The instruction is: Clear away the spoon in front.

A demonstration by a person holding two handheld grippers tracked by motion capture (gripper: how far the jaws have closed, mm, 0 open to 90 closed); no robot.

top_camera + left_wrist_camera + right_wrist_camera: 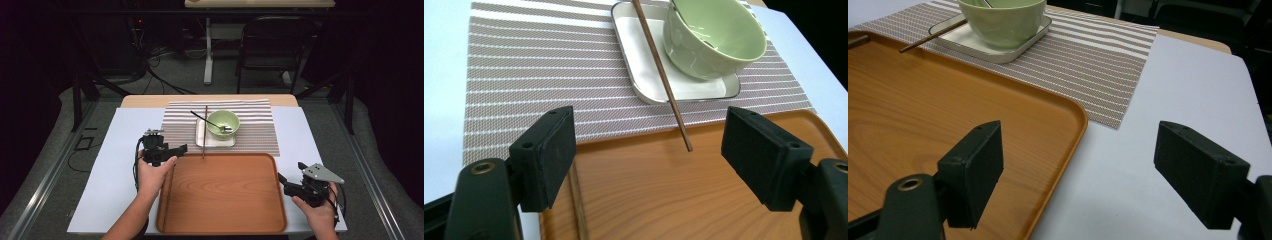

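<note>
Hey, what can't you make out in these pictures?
- Left gripper view: far end of the chopstick, cut off by the top edge.
- Right gripper view: inside of the bowl, hidden by its own wall and the top edge.
- High view: anything on the spoon, too small.

Beyond the bench [125,150] we see a folding chair [272,45], floor cables [165,75] and a second table's leg [208,50].

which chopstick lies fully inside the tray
The chopstick along the left edge of the tray; the other chopstick rests across the white plate, tip over the tray rim.
</note>
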